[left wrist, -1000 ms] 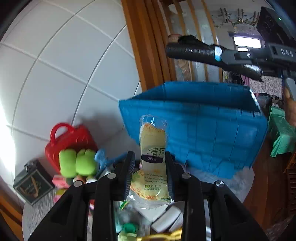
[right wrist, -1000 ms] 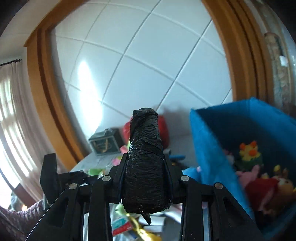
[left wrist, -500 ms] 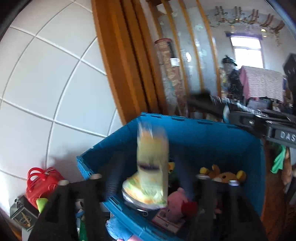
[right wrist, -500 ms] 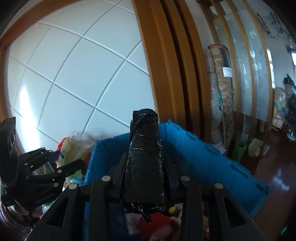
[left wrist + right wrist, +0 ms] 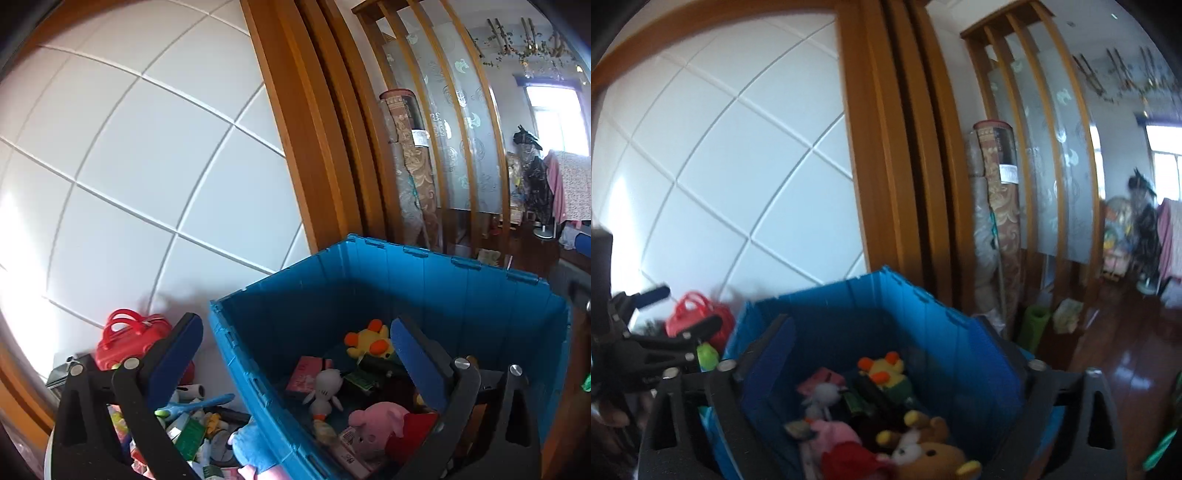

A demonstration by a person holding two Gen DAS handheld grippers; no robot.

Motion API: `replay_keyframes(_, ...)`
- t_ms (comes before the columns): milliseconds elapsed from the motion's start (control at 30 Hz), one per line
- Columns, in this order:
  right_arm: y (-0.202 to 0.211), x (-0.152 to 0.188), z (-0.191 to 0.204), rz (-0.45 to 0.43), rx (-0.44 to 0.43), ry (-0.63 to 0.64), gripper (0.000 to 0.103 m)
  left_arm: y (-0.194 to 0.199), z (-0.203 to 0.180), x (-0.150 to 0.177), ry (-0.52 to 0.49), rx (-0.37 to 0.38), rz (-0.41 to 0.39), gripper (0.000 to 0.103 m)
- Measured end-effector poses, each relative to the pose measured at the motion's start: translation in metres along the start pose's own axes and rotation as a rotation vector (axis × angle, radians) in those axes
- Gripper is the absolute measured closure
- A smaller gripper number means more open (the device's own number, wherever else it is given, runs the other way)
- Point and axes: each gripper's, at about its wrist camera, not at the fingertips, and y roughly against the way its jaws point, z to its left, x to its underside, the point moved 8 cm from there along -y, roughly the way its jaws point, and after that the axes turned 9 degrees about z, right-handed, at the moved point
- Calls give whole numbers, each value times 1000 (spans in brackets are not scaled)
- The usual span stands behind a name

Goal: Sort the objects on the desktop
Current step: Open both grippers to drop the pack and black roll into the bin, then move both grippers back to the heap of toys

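A blue plastic crate (image 5: 461, 295) holds plush toys: a yellow duck (image 5: 367, 341), a white toy (image 5: 327, 391), a pink pig (image 5: 376, 421) and small packets. My left gripper (image 5: 295, 339) is open and empty above the crate's near left rim. My right gripper (image 5: 894, 339) is open and empty over the same crate (image 5: 934, 332), above the duck (image 5: 882, 369) and a brown bear (image 5: 934, 458). The left gripper also shows at the left of the right wrist view (image 5: 665, 314).
Left of the crate lies a heap of small items: a red toy case (image 5: 129, 339), a blue toothbrush-like piece (image 5: 199, 402), green packets. A white tiled wall and a wooden door frame (image 5: 303, 147) stand behind. A rolled carpet (image 5: 410, 166) leans beyond the crate.
Both grippers moved right over the crate and opened. The yellow snack packet left the left gripper and the black wrapped roll left the right gripper.
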Motion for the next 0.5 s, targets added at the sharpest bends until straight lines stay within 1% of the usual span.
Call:
replay_keyframes(67, 3, 12, 10, 18, 12, 59, 1, 7, -1, 7, 1, -18, -11, 0)
replay_keyframes(133, 3, 20, 16, 40, 14, 83, 1, 13, 1, 11, 6, -24, -17, 0)
replay_keyframes(233, 2, 25, 25, 66, -18, 92, 1, 21, 7, 16, 30, -28, -30, 0)
replay_keyframes(500, 4, 33, 42, 77, -41, 114, 0, 28, 27, 25, 66, -65, -39, 0)
